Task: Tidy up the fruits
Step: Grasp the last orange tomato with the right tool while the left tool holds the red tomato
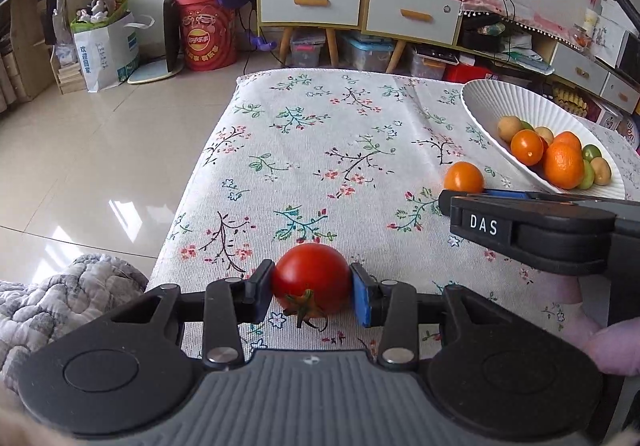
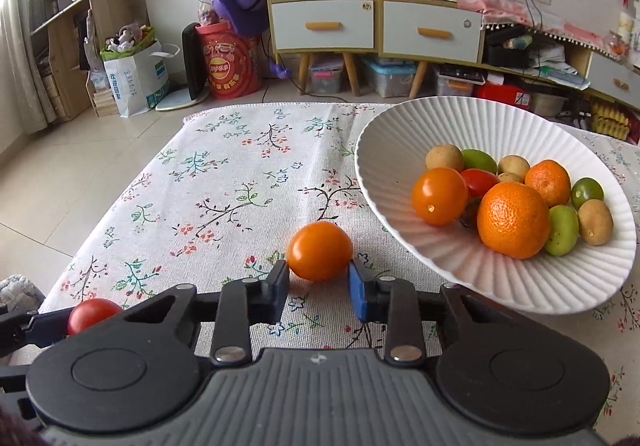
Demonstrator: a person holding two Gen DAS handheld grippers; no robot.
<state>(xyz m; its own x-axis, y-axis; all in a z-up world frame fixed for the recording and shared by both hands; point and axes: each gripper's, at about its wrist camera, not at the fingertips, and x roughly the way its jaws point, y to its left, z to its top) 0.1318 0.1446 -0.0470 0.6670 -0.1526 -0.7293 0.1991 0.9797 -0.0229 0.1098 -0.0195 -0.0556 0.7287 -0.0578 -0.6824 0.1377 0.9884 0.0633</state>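
Note:
My left gripper (image 1: 311, 290) is shut on a red tomato (image 1: 311, 282) with a green stem, low over the floral tablecloth (image 1: 320, 150). My right gripper (image 2: 318, 286) has its jaws around the near side of an orange tomato (image 2: 319, 251) that rests on the cloth; the right pad touches it, the left pad stands a little off. The orange tomato also shows in the left wrist view (image 1: 463, 177), beyond the right gripper's body. A white ribbed bowl (image 2: 400, 134) to the right holds several fruits: oranges, tomatoes, green and brown fruits. The bowl also shows in the left wrist view (image 1: 504, 102).
The table's left edge drops to a tiled floor (image 1: 100, 166). A grey quilt (image 1: 60, 294) lies at the near left. Cabinets (image 2: 324, 22), a red Lay's bin (image 2: 226, 64) and bags stand beyond the table.

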